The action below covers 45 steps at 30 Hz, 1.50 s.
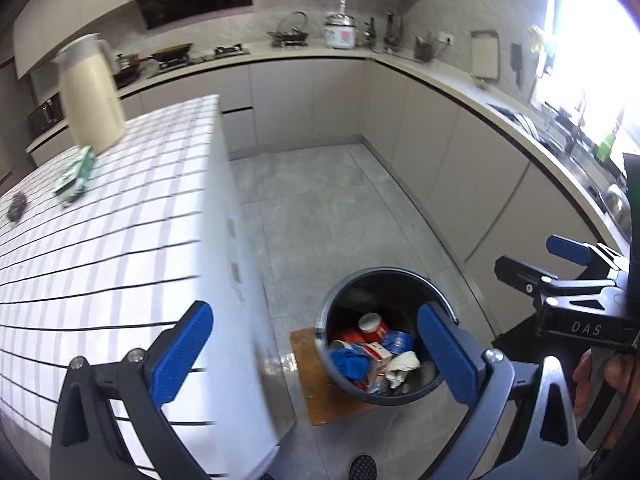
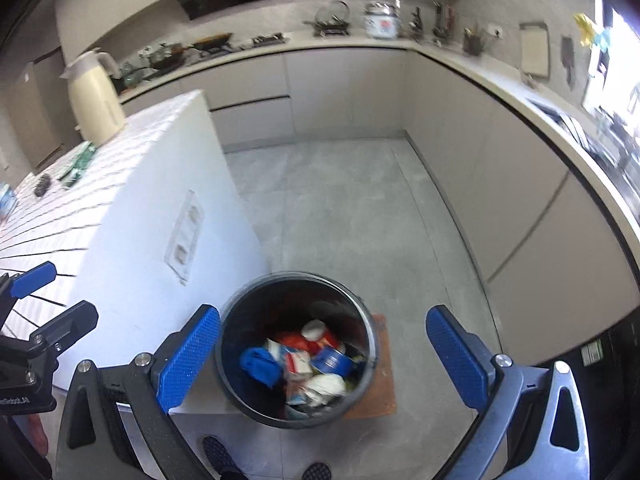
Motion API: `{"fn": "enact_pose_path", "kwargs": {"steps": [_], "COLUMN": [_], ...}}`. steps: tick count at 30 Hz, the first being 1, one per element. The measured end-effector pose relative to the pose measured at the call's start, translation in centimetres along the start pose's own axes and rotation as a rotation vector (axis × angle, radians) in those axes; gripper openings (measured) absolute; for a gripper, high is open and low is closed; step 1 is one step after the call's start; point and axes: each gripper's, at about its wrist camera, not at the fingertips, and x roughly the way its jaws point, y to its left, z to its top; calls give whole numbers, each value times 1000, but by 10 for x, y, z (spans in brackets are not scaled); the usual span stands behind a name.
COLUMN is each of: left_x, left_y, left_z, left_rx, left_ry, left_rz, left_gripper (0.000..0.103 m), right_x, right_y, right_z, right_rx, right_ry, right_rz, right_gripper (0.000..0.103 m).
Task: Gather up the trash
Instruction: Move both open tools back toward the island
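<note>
- Blue ribbed pads line both tools: the left tool [image 1: 316, 344] and the right tool [image 2: 323, 354] each stand spread wide and hold nothing.
- A dark round trash bin [image 2: 366, 332] sits on the floor below them, on a brown mat [image 2: 380, 396], just beside the end of the table [image 1: 120, 248].
- Inside the bin lie a blue cloth [image 2: 260, 364], a white crumpled tissue [image 1: 402, 364], cartons and a red cup [image 1: 372, 324].
- Farther off on the checked table top lie a green packet [image 1: 78, 172] and a small dark lump [image 1: 17, 206], with a cream jug [image 1: 92, 92] behind them.
- Grey cabinets [image 1: 320, 96] line the far walls.
</note>
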Motion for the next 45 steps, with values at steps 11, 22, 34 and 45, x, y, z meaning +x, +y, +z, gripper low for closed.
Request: {"fn": "enact_pose_path", "kwargs": {"steps": [11, 22, 34, 45], "left_x": [-43, -69, -84, -74], "left_y": [146, 280, 372, 424], "left_z": [-17, -30, -44, -42], "left_rx": [-154, -239, -288, -328], "left_ry": [-78, -128, -141, -125], "left_rz": [142, 266, 305, 357], "left_gripper": [103, 103, 94, 95], "right_x": [-15, -6, 8, 35], "right_y": [138, 312, 427, 475], "right_z": [38, 66, 80, 104], "right_rx": [-108, -221, -293, -316], "right_ry": [-86, -147, -162, -157], "right_rz": [133, 237, 277, 297], "right_gripper": [103, 102, 99, 99]}}
